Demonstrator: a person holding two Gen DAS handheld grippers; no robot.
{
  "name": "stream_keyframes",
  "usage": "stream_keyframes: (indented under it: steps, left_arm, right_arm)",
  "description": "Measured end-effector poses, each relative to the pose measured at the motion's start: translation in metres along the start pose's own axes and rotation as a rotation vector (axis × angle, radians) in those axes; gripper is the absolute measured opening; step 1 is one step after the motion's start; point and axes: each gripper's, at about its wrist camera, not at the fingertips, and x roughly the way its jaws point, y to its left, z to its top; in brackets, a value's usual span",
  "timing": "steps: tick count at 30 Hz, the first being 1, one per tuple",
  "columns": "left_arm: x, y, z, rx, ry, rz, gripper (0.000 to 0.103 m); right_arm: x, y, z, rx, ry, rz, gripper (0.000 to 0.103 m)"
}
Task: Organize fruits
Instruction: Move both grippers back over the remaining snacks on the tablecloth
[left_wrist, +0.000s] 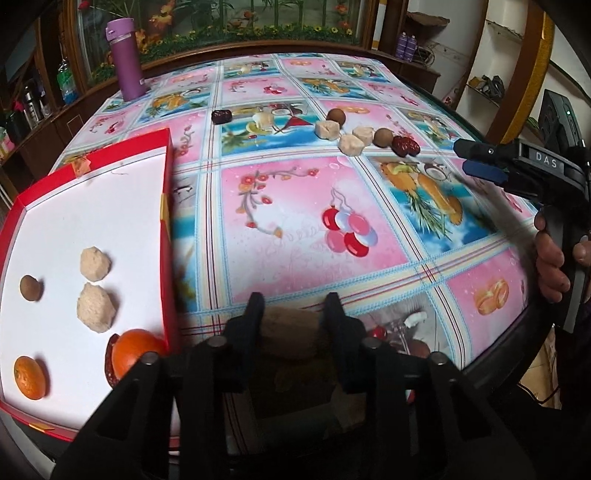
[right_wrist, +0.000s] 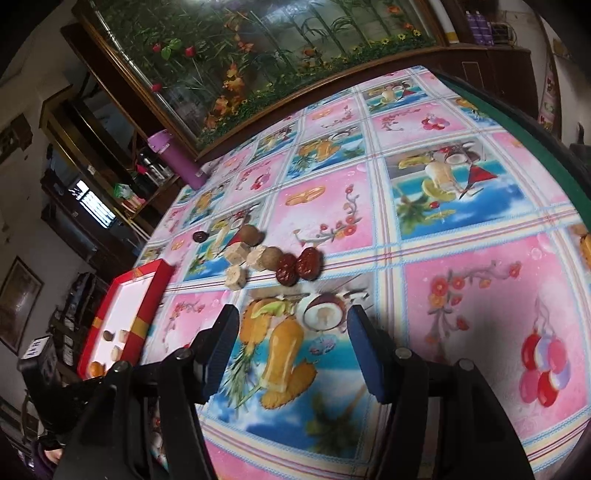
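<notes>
My left gripper (left_wrist: 293, 314) is shut on a brown walnut (left_wrist: 290, 338), held low over the table's near edge, right of the red tray (left_wrist: 168, 192). The tray holds two beige chunks (left_wrist: 95, 264), a brown ball (left_wrist: 30, 287), two oranges (left_wrist: 29, 377) and a red date. On the cloth farther off lie three beige chunks (left_wrist: 327, 130), two brown balls (left_wrist: 336, 116), red dates (left_wrist: 404, 145) and a dark date (left_wrist: 221, 116). My right gripper (right_wrist: 291, 347) is open and empty, just short of the red dates (right_wrist: 297, 267). It also shows at the right of the left wrist view (left_wrist: 476, 158).
A purple bottle (left_wrist: 127, 61) stands at the table's far left corner. A wooden cabinet with a flower picture (right_wrist: 258, 55) runs behind the table. The table's dark green edge (right_wrist: 535, 140) curves along the right.
</notes>
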Motion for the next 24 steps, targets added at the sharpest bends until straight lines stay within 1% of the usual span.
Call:
stream_keyframes:
  steps: [3,4,5,6,8,10,11,12,13,14,17,21,24]
  left_arm:
    - [0.002,-0.002,0.003,-0.013,-0.016,-0.027,0.029]
    - [0.004,-0.004,0.005,-0.008,-0.021,-0.029,0.029]
    - [0.005,-0.007,0.007,-0.003,-0.026,-0.035,0.029]
    - [0.007,-0.009,0.01,0.001,-0.03,-0.045,0.029]
    - [0.014,-0.017,0.019,0.01,-0.034,-0.063,0.029]
    - [0.022,-0.026,0.03,0.018,-0.039,-0.087,0.029]
    - [0.025,-0.028,0.034,0.02,-0.042,-0.093,0.029]
    - [0.029,-0.032,0.04,0.026,-0.045,-0.107,0.029]
    - [0.031,-0.034,0.044,0.029,-0.045,-0.111,0.029]
    - [0.033,-0.034,0.047,0.022,-0.041,-0.114,0.029]
    - [0.025,-0.031,0.049,0.008,-0.057,-0.128,0.029]
    - [0.007,-0.027,0.044,0.013,-0.077,-0.1,0.03]
    - [0.001,-0.025,0.038,0.021,-0.062,-0.096,0.033]
  right_arm:
    - [0.012,0.003,0.008,-0.038,0.046,-0.045,0.06]
    - [0.015,0.002,0.011,-0.038,0.052,-0.046,0.06]
    - [0.019,0.002,0.013,-0.041,0.06,-0.049,0.057]
    - [0.024,0.002,0.017,-0.049,0.072,-0.062,0.051]
    - [0.034,0.004,0.023,-0.068,0.094,-0.09,0.047]
    - [0.046,0.005,0.029,-0.082,0.118,-0.117,0.039]
    - [0.051,0.005,0.031,-0.085,0.133,-0.132,0.031]
    - [0.055,0.006,0.033,-0.091,0.133,-0.144,0.028]
    - [0.058,0.008,0.034,-0.101,0.138,-0.15,0.028]
    - [0.06,0.009,0.035,-0.107,0.143,-0.154,0.025]
    - [0.066,0.013,0.039,-0.128,0.153,-0.176,0.025]
    - [0.072,0.016,0.045,-0.144,0.156,-0.186,0.025]
    - [0.074,0.018,0.046,-0.159,0.166,-0.2,0.025]
